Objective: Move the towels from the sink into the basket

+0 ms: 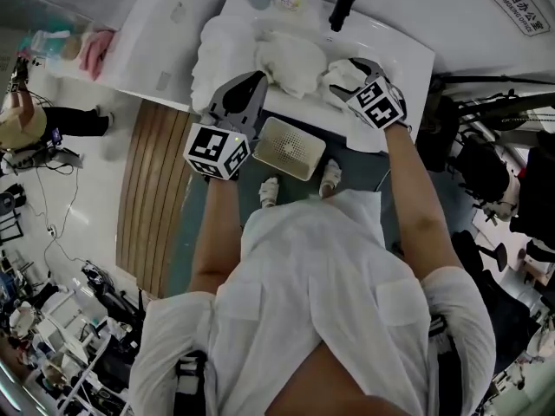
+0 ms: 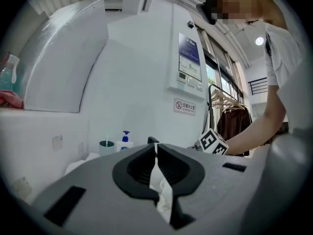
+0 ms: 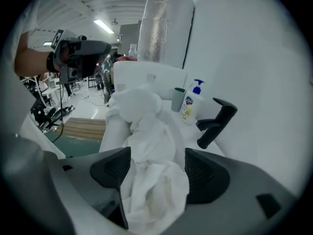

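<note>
sink point(image 1: 401, 57), white and wide, sits against the wall with its front edge toward the person. floor below it lies open around the cream basket point(image 1: 289, 148), which stands just ahead of the person's shoes point(image 1: 270, 191). white towels point(image 1: 290, 59) heap in the sink, one draped over its left edge. left tool point(image 2: 156, 155) is pressed together on a thin towel point(image 2: 163, 199), most of it hidden behind the tool's body. right tool point(image 3: 157, 160) stands spread, a bunched towel point(image 3: 151, 180) between its pads, not squeezed. black faucet point(image 3: 215, 124) juts up just right of it, with soap bottle point(image 3: 190, 102) and cup point(image 3: 178, 99) by the wall.
</note>
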A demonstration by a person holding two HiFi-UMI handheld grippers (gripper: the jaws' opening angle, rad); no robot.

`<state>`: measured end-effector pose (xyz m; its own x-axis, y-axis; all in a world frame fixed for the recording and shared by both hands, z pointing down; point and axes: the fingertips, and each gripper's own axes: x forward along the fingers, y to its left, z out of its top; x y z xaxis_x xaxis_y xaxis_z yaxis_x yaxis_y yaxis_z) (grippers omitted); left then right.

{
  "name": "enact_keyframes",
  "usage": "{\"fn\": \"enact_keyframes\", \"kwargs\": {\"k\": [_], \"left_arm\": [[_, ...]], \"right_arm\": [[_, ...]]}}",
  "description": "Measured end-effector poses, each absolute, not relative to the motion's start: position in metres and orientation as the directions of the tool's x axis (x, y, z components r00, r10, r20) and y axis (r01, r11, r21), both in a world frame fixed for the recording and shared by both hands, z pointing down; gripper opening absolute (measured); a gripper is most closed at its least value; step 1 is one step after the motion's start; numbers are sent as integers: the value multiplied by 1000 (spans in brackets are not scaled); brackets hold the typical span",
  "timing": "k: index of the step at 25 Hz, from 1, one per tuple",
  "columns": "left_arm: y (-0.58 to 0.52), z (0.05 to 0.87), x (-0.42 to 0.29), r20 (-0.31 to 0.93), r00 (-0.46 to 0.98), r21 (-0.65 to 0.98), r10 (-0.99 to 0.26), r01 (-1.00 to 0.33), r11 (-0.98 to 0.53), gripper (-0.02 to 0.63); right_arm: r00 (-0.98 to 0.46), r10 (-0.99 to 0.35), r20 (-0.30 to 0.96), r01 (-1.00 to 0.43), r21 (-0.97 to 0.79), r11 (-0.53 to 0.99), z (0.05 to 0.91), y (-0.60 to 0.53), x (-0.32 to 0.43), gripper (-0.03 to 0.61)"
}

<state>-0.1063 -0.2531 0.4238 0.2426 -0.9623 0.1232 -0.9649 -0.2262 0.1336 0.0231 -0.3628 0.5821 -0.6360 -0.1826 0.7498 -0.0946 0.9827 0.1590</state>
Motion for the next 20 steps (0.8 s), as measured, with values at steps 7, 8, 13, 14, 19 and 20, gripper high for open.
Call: {"fn": "enact_keyframes", "kwargs": {"k": [7, 8, 13, 14, 19, 20], "left_arm": [[-259, 447, -102, 173, 218, 153, -961, -969, -193, 21], [-261, 449, -101, 177, 218, 156, -960, -969, -191, 21], [-269, 463, -95, 198, 227, 165, -953, -967, -196, 21], [-270, 466, -94, 202, 229, 167, -952, -966, -197, 21], [-274, 476, -92, 220, 230, 176, -948, -965, -194, 21], [-275, 478, -93, 223, 230, 177, -947, -965, -193, 21]], "right_arm": [[-472, -150, 869, 22, 181, 983, 638, -379, 19, 341], [-445, -151, 882, 39, 188, 981, 646, -382, 21, 342], [-322, -124, 939, 86, 160, 983, 689, -389, 36, 342], [-307, -117, 945, 81, 148, 986, 697, -388, 40, 342], [-296, -98, 950, 41, 115, 993, 721, -383, 53, 342], [-293, -98, 951, 36, 114, 993, 725, -383, 55, 341]]}}
